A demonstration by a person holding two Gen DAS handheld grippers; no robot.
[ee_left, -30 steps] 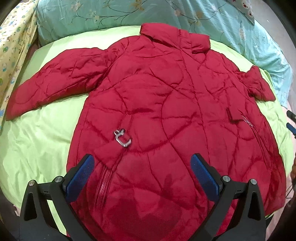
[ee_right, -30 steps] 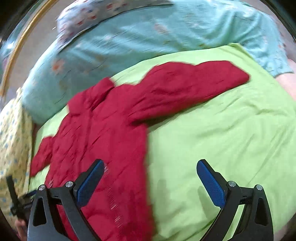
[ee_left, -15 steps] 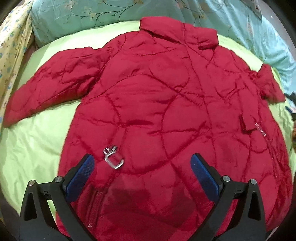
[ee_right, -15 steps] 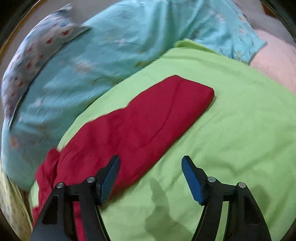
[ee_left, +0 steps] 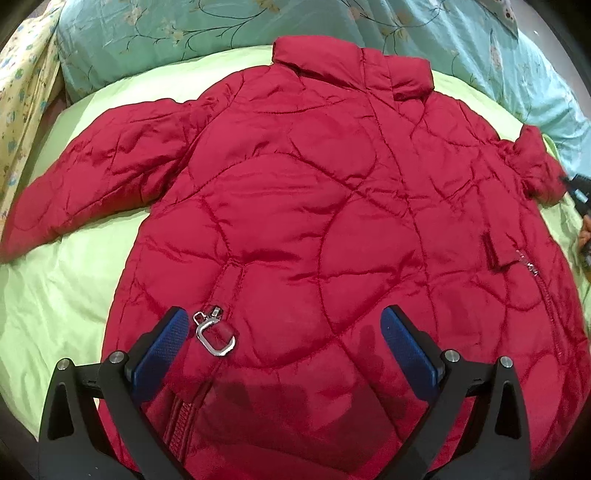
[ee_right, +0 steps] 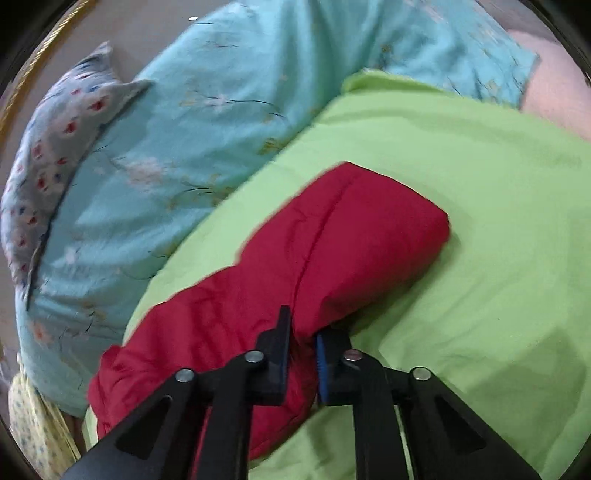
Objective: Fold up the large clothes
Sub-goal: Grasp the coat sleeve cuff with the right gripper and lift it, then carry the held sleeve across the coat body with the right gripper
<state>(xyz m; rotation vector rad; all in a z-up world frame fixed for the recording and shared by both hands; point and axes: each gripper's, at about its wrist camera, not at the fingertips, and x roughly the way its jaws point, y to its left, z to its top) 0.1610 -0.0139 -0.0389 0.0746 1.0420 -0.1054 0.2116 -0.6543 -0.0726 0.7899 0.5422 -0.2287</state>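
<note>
right tool [ee_right: 301, 349] pinches red quilted jacket [ee_left: 332, 221] sleeve.

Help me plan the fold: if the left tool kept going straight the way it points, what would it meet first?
Most likely the red jacket itself. The left tool hangs open over its lower front, a silver zipper pull just inside its left finger. Depth is unclear, but only quilted fabric lies ahead.

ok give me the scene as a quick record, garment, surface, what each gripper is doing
garment: red quilted jacket, spread flat, collar at the far end
surface: green sheet on a bed
left gripper: jaws open, above the jacket's lower part, near a metal zipper pull
right gripper: jaws shut on the sleeve
behind: teal floral bedding
</note>
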